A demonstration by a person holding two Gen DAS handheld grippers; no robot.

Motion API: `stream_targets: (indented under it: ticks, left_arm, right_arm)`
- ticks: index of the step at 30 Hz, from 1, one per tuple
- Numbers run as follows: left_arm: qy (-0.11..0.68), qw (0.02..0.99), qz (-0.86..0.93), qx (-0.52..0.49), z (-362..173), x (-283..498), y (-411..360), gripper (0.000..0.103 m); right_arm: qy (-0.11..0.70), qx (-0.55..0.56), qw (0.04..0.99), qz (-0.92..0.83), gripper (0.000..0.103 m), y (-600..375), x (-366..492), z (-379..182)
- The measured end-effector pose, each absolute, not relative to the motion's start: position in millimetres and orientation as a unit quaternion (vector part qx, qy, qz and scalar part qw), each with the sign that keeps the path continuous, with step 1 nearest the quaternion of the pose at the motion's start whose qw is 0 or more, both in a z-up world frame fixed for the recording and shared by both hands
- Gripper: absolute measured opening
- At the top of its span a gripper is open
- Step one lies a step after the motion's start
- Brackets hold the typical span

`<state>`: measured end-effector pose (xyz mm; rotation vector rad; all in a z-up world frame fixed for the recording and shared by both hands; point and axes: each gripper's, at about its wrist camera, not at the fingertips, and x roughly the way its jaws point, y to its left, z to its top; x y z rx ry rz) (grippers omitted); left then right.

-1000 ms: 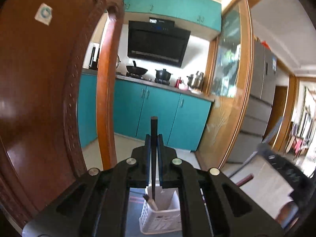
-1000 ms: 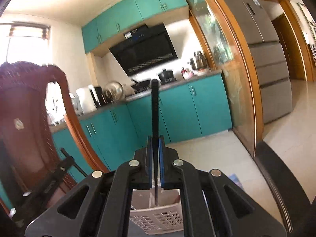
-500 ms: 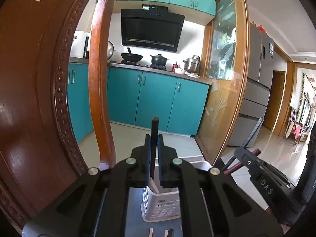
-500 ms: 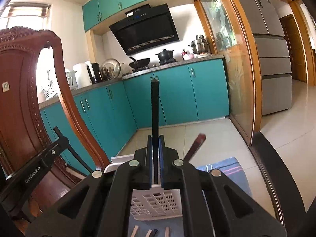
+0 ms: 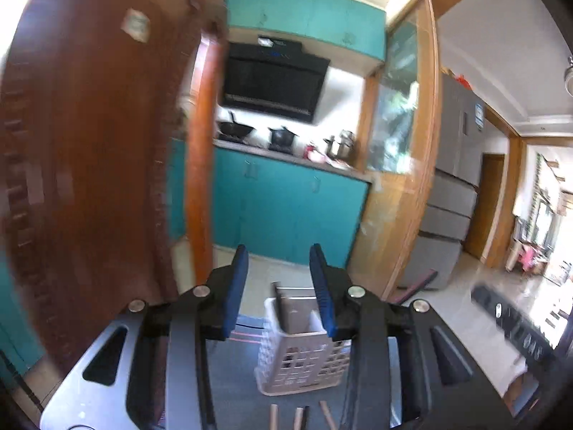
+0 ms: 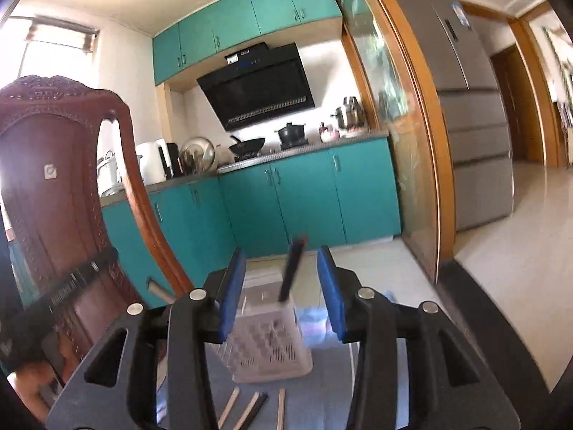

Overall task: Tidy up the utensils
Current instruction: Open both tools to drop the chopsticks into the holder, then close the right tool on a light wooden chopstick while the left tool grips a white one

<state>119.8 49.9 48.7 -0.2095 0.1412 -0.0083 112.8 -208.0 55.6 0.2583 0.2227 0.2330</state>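
A white perforated utensil basket [image 5: 302, 354] stands on the grey table in front of both grippers; it also shows in the right wrist view [image 6: 266, 344]. A dark chopstick [image 6: 293, 272] stands tilted in it, blurred. My left gripper [image 5: 279, 286] is open and empty above the basket. My right gripper [image 6: 283, 286] is open and empty, its jaws either side of the chopstick. Several loose chopsticks [image 6: 250, 410] lie on the table in front of the basket, also in the left wrist view [image 5: 299, 417].
A carved wooden chair back [image 5: 93, 165] stands close on the left, also in the right wrist view [image 6: 53, 186]. Teal kitchen cabinets [image 6: 286, 200], a glass partition [image 6: 404, 143] and a fridge [image 6: 472, 125] are behind. The other gripper [image 5: 512, 326] shows at right.
Both grippers opened and let go of the dark chopsticks they held upright. The chopsticks dropped into the basket. The left view swung and is blurred.
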Motion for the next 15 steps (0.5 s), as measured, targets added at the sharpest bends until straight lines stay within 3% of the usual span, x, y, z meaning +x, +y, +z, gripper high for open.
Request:
stream_targets:
  ticks: [3,8,15]
  left_arm:
    - [0.082,0.989,0.033,-0.122,32,108,64,0.036]
    - [0.218,0.966,0.028,-0.139,-6,135,76,0.036]
    - [0.412,0.907,-0.028,-0.086,-69,183,43,0.043]
  right_arm:
    - [0.204,0.110,0.963,0.135,0.041,-198,129,25]
    - [0.408,0.053,0.898,0.156,0.041,-154,176,-46]
    - [0.511,-0.010,0.853,0.109,0.035,-116,201,-102]
